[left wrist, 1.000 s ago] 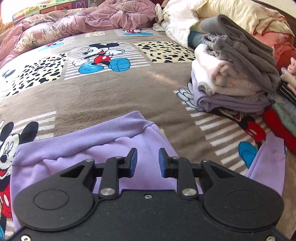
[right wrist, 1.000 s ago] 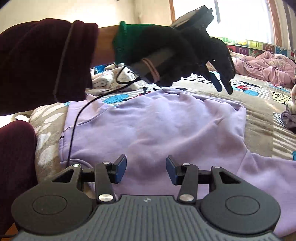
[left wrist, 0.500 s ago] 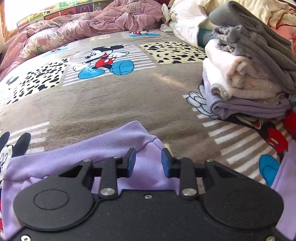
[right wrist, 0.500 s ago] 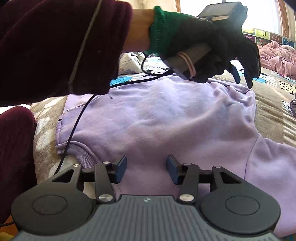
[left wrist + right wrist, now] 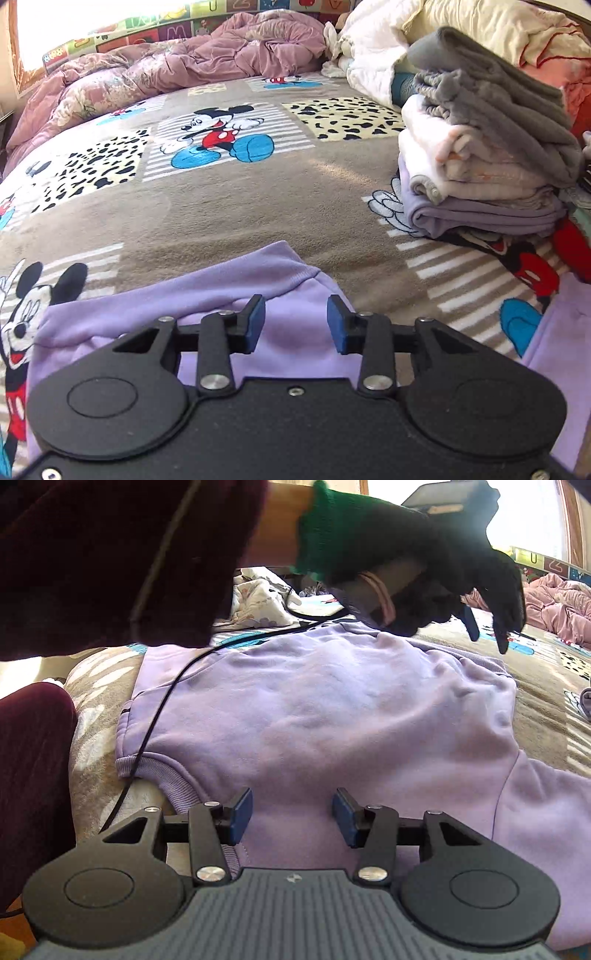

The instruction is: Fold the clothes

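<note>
Lilac sweatshirt (image 5: 332, 716) lies flat on the brown cartoon-mouse blanket (image 5: 258, 199), ribbed hem (image 5: 207, 284) toward the far side of the bed, one sleeve (image 5: 546, 812) trailing off to the right.

Left gripper (image 5: 294, 323): jaws have just been opening, now spread with blue pads (image 5: 255, 325) clear of the fabric; only flat sweatshirt cloth shows below the gap, nothing pinched. From the right wrist view it hangs above the sweatshirt's far edge, held in a black glove with a green cuff (image 5: 417, 572), dark red sleeve (image 5: 110, 554) behind it. Black cable (image 5: 162, 709) drapes from it across the sweatshirt.

Right gripper (image 5: 291, 819): fingers spread, gap over the near part of the sweatshirt beside the ribbed collar (image 5: 177, 779). No cloth between the pads.

Stack of folded clothes (image 5: 487, 155) sits at the right of the blanket, well apart from the sweatshirt: grey on top, white/cream in the middle, lilac at the bottom. Rumpled pink quilt (image 5: 177, 70) along the far side.

Writing: alphabet panel (image 5: 155, 29) behind the quilt has single letters; an "M" and a "Z" are readable, the rest too blurred. No brand label legible on the sweatshirt.
</note>
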A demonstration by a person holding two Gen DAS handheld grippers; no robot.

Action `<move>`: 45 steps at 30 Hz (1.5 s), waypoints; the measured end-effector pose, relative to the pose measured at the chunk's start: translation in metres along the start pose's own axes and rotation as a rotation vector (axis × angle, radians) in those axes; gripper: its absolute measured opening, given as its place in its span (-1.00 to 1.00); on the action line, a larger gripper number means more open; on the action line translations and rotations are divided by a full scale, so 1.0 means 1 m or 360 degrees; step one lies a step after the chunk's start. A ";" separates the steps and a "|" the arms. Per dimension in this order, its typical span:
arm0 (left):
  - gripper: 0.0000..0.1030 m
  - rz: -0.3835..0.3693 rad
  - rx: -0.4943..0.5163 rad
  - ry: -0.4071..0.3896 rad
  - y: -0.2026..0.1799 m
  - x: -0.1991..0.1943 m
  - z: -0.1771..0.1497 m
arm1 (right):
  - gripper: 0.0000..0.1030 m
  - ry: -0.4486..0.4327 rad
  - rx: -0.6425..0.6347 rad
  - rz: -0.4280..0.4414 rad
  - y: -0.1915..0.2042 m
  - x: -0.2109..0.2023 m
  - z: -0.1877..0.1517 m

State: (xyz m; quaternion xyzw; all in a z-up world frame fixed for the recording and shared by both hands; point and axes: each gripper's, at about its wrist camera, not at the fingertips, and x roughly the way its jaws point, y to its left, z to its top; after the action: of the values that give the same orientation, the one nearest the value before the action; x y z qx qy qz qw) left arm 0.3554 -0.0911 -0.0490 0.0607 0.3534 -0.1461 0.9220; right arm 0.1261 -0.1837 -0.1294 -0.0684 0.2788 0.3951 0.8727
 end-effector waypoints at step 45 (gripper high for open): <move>0.03 0.0054 0.0032 -0.0282 -0.033 -0.192 -0.263 | -0.08 -0.0527 0.1538 -0.0605 -0.069 -0.118 -0.103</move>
State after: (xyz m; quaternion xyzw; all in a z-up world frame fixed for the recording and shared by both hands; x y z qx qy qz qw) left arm 0.0423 -0.0220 -0.1162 0.0627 0.2678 -0.1390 0.9513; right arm 0.0689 -0.3427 -0.1586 0.3545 0.2701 0.0626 0.8930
